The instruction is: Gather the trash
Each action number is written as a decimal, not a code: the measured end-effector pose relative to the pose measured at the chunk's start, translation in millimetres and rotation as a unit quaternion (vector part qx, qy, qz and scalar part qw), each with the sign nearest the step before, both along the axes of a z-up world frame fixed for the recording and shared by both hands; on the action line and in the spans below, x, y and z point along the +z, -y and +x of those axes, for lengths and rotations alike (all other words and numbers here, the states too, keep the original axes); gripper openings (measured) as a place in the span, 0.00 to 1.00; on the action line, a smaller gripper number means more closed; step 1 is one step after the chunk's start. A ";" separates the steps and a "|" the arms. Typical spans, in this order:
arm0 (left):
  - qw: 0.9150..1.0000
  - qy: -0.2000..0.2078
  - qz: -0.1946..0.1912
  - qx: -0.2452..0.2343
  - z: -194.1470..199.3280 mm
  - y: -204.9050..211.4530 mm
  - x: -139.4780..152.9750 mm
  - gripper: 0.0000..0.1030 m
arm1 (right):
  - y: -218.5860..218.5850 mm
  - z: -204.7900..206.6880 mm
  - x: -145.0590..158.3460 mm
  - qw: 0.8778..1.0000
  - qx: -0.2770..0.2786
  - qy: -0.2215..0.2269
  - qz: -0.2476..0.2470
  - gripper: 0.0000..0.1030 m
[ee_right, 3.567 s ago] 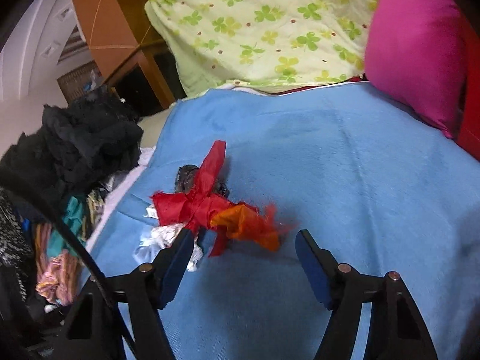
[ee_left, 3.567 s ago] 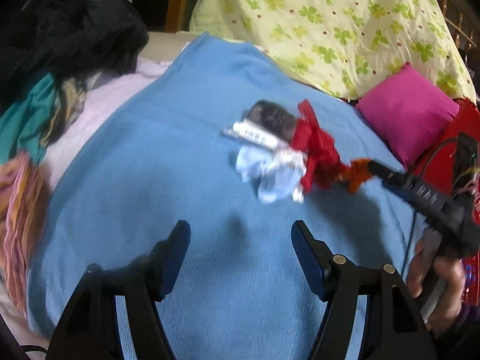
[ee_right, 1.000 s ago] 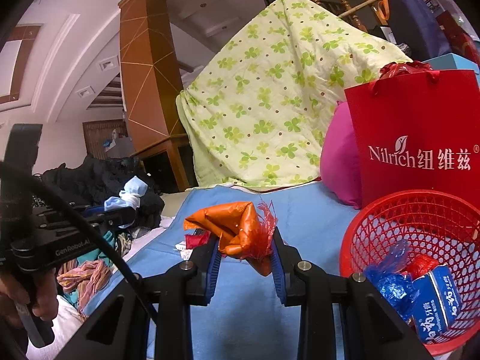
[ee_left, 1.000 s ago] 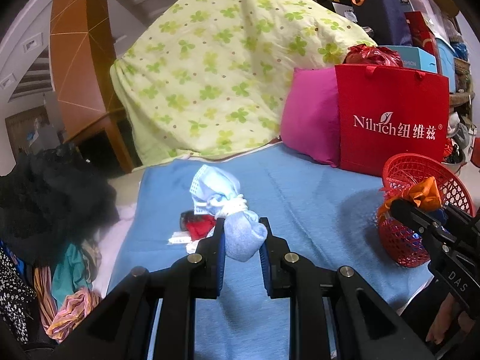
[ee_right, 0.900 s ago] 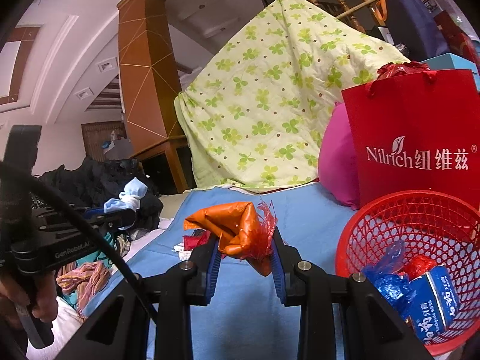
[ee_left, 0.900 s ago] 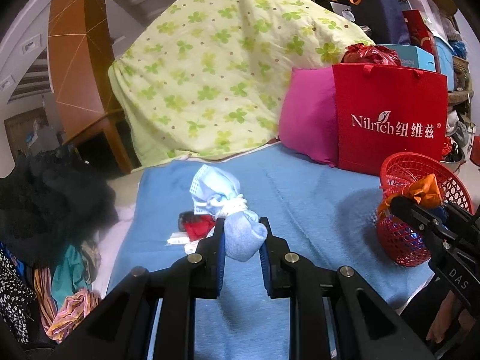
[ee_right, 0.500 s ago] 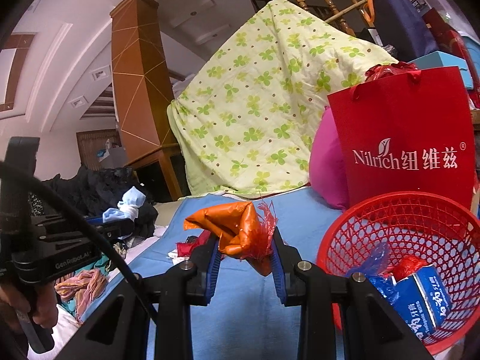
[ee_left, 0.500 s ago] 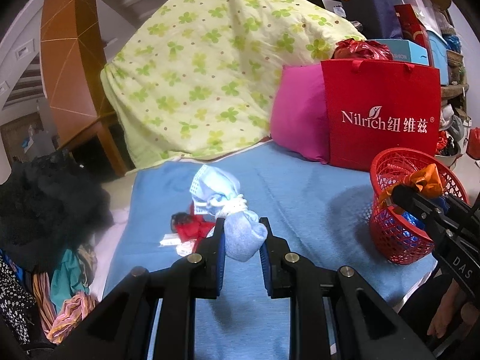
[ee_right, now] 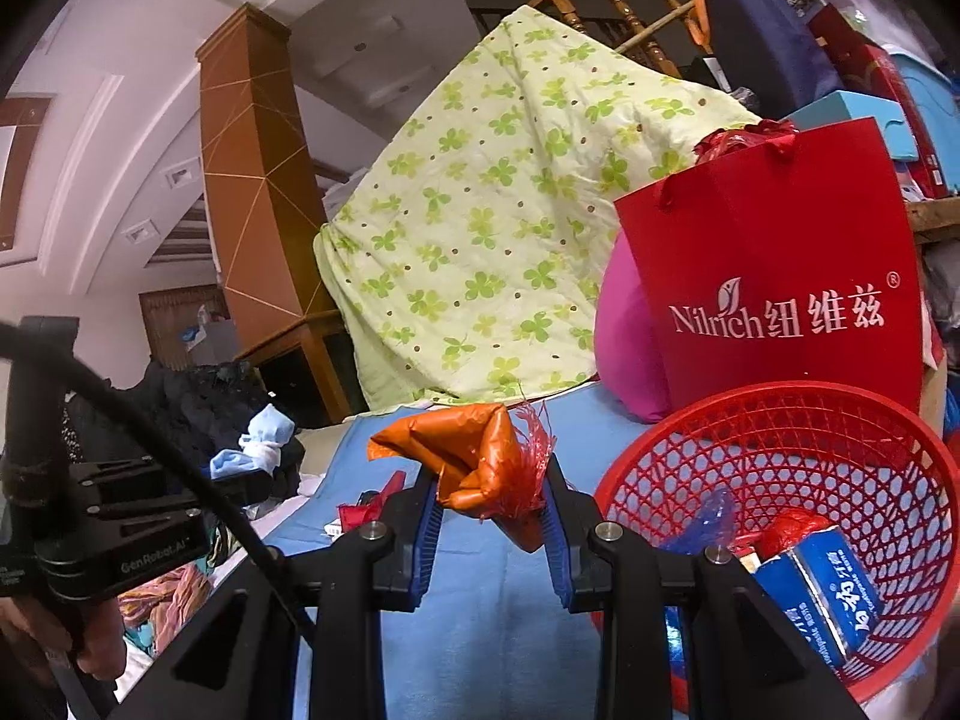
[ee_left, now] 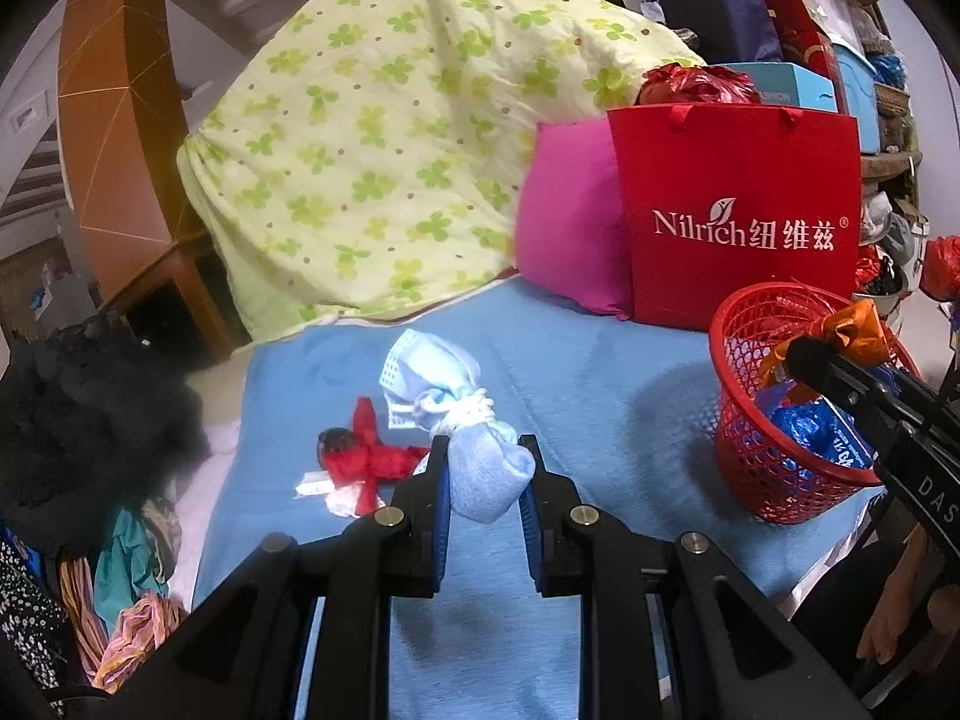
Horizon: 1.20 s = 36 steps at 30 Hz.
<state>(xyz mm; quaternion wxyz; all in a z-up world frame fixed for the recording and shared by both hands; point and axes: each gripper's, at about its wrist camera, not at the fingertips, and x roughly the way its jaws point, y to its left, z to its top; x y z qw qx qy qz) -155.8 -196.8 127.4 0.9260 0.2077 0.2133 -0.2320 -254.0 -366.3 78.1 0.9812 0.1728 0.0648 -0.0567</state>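
Note:
My left gripper (ee_left: 485, 474) is shut on a light blue crumpled bundle (ee_left: 456, 420) and holds it above the blue blanket (ee_left: 600, 372). My right gripper (ee_right: 489, 498) is shut on an orange plastic wrapper (ee_right: 474, 456), just left of a red mesh basket (ee_right: 780, 414). In the left wrist view the wrapper (ee_left: 852, 330) hangs over the basket's rim (ee_left: 738, 372). The basket holds blue packets (ee_right: 822, 588) and red scraps. A red wrapper (ee_left: 366, 456) with white scraps lies on the blanket.
A red Nilrich bag (ee_left: 738, 210) and a pink pillow (ee_left: 570, 222) stand behind the basket. A green-flowered quilt (ee_left: 384, 138) is heaped at the back. Dark and coloured clothes (ee_left: 78, 420) are piled at the left.
Both grippers have moved right toward the basket with their loads still held. The basket now looks closer in both views and the wrapper is over its rim.

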 end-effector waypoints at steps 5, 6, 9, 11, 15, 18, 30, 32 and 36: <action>1.000 -0.002 0.004 -0.008 -3.0 7.9 -1.7 0.22 | 7.4 -4.8 -0.7 1.000 -0.006 0.003 0.006 0.31; 1.000 -0.002 0.005 -0.009 -3.3 9.2 -1.7 0.22 | 8.6 -5.9 -1.0 1.000 -0.008 0.004 0.007 0.31; 1.000 -0.003 0.008 -0.014 -5.1 13.8 -2.5 0.22 | 12.4 -8.9 -2.3 1.000 -0.012 0.005 0.010 0.31; 1.000 -0.004 0.009 -0.017 -5.8 16.0 -3.1 0.22 | 14.7 -10.6 -3.1 1.000 -0.015 0.005 0.011 0.31; 1.000 -0.004 0.014 -0.023 -8.2 22.0 -3.7 0.22 | 20.4 -14.8 -4.0 1.000 -0.020 0.008 0.016 0.31; 0.999 -0.001 0.017 -0.028 -10.7 27.2 -3.1 0.22 | 22.8 -17.6 -4.5 0.999 -0.024 0.010 0.018 0.31; 0.998 0.001 0.029 -0.052 -20.2 48.3 -3.8 0.22 | 39.7 -31.3 -9.0 0.998 -0.045 0.014 0.032 0.31; 0.998 0.000 0.030 -0.056 -21.8 52.1 -4.0 0.22 | 43.6 -33.6 -9.4 0.998 -0.048 0.015 0.036 0.31; 0.997 0.002 0.035 -0.066 -24.7 60.7 -4.7 0.22 | 49.9 -37.9 -10.2 0.998 -0.055 0.016 0.040 0.31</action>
